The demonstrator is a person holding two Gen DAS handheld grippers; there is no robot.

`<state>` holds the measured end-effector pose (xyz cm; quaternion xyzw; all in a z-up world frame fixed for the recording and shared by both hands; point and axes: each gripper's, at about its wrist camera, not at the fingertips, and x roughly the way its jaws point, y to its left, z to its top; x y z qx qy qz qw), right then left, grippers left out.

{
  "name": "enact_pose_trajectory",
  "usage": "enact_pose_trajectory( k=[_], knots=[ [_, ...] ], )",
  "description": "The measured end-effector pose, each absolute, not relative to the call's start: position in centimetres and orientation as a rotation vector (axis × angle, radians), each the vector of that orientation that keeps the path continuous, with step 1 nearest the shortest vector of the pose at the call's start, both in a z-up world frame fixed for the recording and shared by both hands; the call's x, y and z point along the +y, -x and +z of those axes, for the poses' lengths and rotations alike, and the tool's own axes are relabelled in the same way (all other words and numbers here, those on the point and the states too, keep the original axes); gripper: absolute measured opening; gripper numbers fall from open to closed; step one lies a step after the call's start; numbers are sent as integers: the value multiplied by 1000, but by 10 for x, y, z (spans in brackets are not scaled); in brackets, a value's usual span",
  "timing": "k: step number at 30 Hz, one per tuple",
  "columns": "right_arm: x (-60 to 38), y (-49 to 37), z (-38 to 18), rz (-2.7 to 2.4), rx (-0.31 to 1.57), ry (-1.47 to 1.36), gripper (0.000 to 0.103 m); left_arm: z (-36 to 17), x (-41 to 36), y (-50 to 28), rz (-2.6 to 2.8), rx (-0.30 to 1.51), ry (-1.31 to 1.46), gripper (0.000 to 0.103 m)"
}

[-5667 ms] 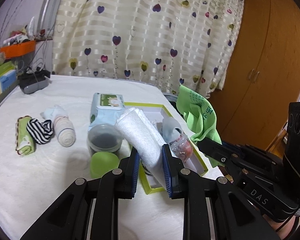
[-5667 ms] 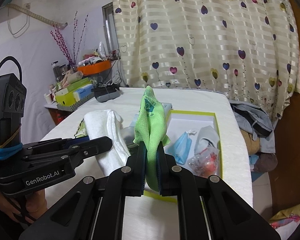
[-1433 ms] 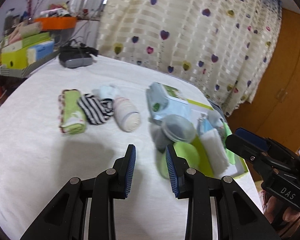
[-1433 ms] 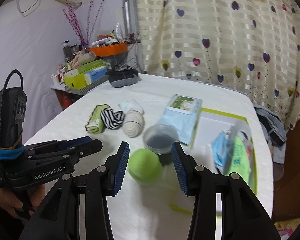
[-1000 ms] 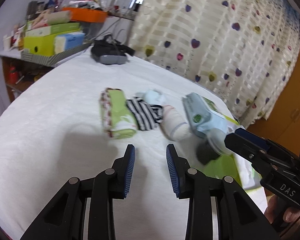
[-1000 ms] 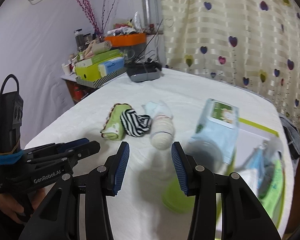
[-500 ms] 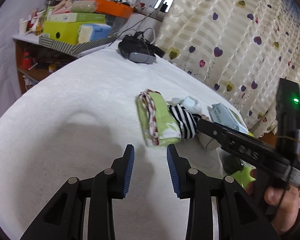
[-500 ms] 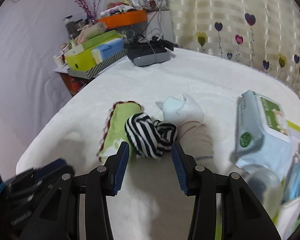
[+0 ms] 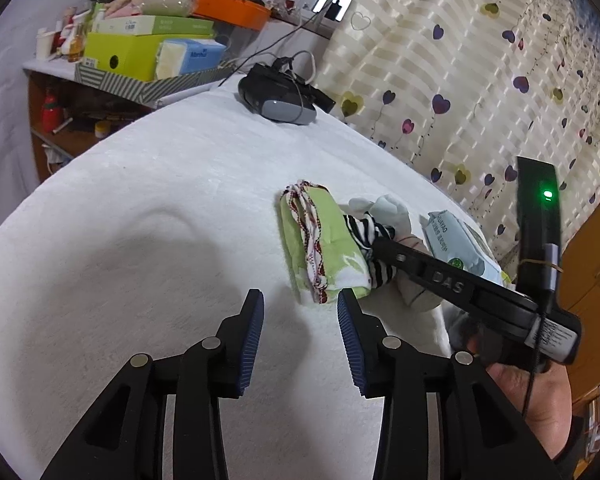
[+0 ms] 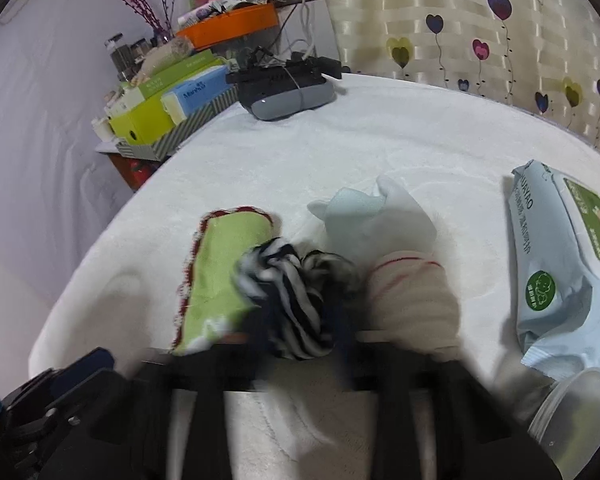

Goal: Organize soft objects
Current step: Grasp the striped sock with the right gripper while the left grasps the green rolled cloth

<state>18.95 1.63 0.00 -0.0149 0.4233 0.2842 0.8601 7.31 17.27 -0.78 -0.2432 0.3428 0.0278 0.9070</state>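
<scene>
Left wrist view shows the left gripper [image 9: 300,320] spread wide and empty near the folded green cloth [image 9: 324,246] at centre frame, while the right gripper [image 9: 374,246], blurred so its grip is unclear, reaches the striped sock [image 10: 290,304], likely the next pick.

Soft, even indoor light — fisheye bending at the edges; the right hand-held gripper [image 10: 300,364] smears with motion blur.
</scene>
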Motion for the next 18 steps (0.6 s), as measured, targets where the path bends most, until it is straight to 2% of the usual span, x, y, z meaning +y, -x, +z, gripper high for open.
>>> enact_pose_trajectory(
  k=[8, 11, 18],
  knots=[
    [-3, -161, 38, 652, 772, 8, 7, -7, 161, -95, 40, 741, 500, 39],
    [-12, -150, 53, 663, 731, 1, 7, -6, 159, -106, 52, 743, 499, 53],
    [-33, -141, 70, 662, 676, -20, 7, -12, 152, -140, 101, 788, 472, 55]
  ],
)
